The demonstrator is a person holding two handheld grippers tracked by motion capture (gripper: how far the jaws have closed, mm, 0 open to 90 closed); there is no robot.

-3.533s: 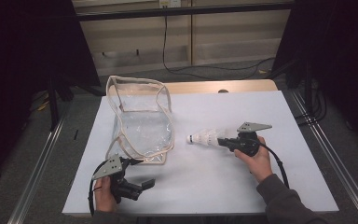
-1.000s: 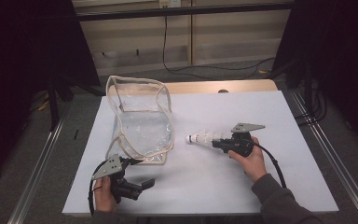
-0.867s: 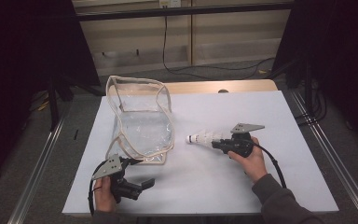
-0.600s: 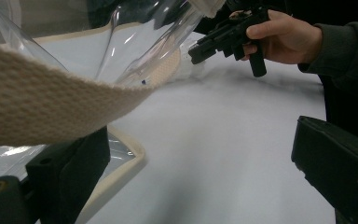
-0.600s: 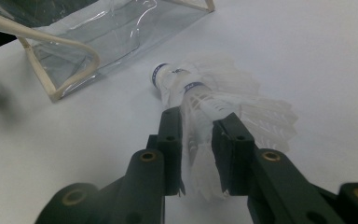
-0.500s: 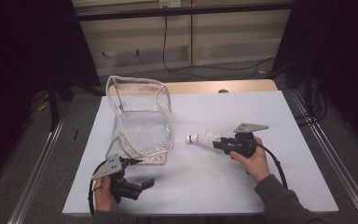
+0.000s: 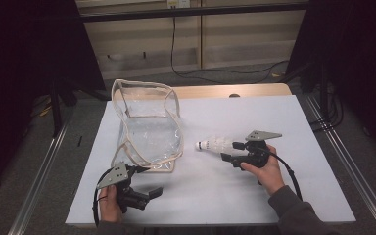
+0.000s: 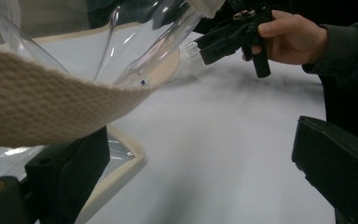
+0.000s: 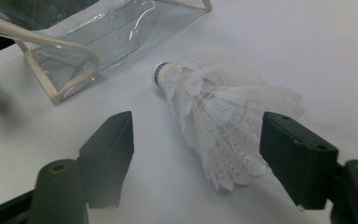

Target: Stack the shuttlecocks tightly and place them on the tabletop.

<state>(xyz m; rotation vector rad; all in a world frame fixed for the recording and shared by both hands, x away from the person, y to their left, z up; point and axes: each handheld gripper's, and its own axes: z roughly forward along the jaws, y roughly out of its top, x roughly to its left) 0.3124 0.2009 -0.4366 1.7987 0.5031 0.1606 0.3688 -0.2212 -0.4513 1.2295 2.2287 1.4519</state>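
Note:
A white feather shuttlecock [image 7: 214,145] lies on its side on the white table [image 7: 293,127], its cork pointing at a clear plastic bag [image 7: 149,132] with cream webbing trim. My right gripper [image 7: 229,151] is open around its skirt. Its jaws have just been opening, and in the right gripper view the shuttlecock [image 9: 219,112] lies between the spread jaws of my right gripper [image 9: 198,135] with neither pad pressing on it. At the bag's near corner my left gripper [image 7: 147,181] is open with nothing held. In the left gripper view the bag's strap [image 8: 51,107] drapes across above the left jaw.
The bag [image 9: 88,42] stands open at the table's left middle. Bare white table lies between the two hands. Beyond the far edge a wooden board [image 7: 225,91], cables on the floor and dark curtains on both sides.
The right gripper's jaws have parted around the shuttlecock, which now rests on the table. Neither hand has shifted, and the bag and left gripper stand as before.

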